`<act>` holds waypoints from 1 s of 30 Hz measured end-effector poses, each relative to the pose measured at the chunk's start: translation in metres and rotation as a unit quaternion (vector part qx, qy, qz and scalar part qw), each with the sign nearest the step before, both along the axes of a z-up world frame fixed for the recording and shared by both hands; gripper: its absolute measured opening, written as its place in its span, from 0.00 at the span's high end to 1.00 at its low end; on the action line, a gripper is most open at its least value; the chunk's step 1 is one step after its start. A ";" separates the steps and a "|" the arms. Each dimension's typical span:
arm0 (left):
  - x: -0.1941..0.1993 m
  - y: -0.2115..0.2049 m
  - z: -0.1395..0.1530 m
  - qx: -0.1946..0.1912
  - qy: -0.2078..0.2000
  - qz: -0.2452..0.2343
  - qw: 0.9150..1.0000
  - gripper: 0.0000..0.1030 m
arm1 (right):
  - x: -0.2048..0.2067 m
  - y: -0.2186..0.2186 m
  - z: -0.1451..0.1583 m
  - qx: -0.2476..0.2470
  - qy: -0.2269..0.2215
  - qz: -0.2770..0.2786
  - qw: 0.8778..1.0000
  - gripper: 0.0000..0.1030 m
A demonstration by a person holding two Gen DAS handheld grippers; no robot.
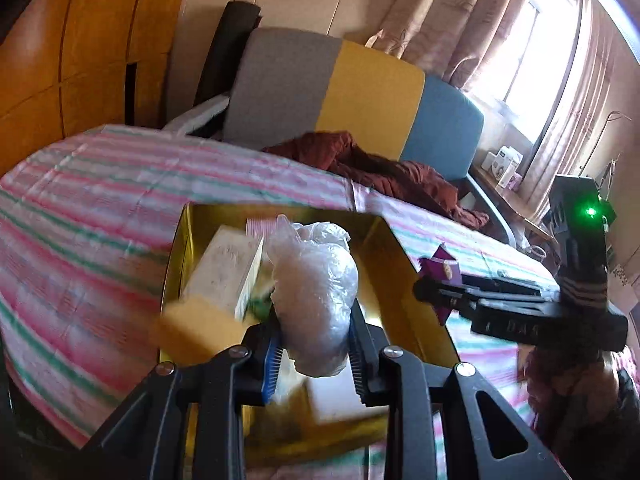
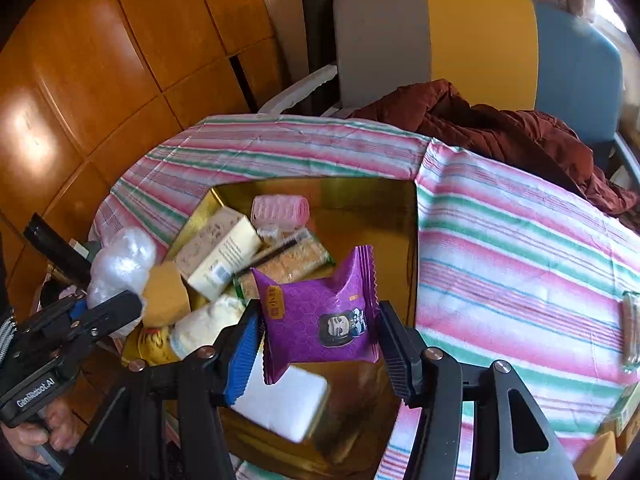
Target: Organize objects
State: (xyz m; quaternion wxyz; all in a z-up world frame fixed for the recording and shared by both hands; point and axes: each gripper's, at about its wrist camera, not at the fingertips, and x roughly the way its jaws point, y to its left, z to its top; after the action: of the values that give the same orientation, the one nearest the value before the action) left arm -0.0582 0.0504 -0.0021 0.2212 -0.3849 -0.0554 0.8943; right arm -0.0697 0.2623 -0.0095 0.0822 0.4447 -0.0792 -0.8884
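1. Pinching a crumpled clear plastic bag [image 1: 316,292] between the pads of the left gripper [image 1: 314,354], held above the near end of the gold box [image 1: 394,264].
2. Clamping a purple snack packet [image 2: 320,312] in the right gripper [image 2: 320,344], also over the gold box [image 2: 360,196].
3. Lying inside the box: a cream carton [image 2: 222,254], a pink roller [image 2: 280,208], a yellow sponge [image 2: 166,294], a white block [image 2: 280,404], a grainy snack bar [image 2: 286,266].
4. Resting under the box: a striped pink, green and white cloth [image 2: 520,248] covering the whole surface.
5. Heaped at the cloth's far edge: a rust-red quilted jacket [image 2: 500,128].
6. Standing behind that: a grey, yellow and blue chair back [image 2: 480,40].
7. Closing the room: orange wooden panels [image 2: 100,60] on the left, patterned curtains [image 1: 472,12] and a bright window [image 1: 532,64] on the right.
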 end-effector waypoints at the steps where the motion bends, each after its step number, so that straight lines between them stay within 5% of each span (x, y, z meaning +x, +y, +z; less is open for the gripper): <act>1: -0.007 0.005 0.001 -0.007 0.001 -0.003 1.000 0.72 | -0.005 -0.002 0.003 0.002 0.002 0.000 1.000 0.44; 5: -0.039 0.022 0.005 -0.029 0.012 0.003 0.999 0.64 | -0.031 0.004 0.018 0.005 0.028 -0.029 0.999 0.33; 8: -0.054 0.024 -0.001 -0.032 -0.010 0.010 0.999 0.60 | -0.039 0.014 0.028 0.001 0.045 -0.059 0.997 0.12; 16: -0.032 -0.001 -0.021 -0.036 -0.035 0.040 0.998 0.58 | -0.010 0.018 0.005 -0.004 0.016 -0.063 0.998 0.03; 30: 0.012 -0.003 -0.005 -0.065 0.004 0.058 0.996 0.57 | 0.029 -0.007 -0.013 0.015 0.004 -0.058 0.998 0.00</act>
State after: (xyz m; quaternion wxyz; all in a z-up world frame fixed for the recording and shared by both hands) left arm -0.0465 0.0469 -0.0068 0.1442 -0.3909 -0.0187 0.9089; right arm -0.0411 0.2553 -0.0225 0.0237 0.4371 -0.0911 -0.8945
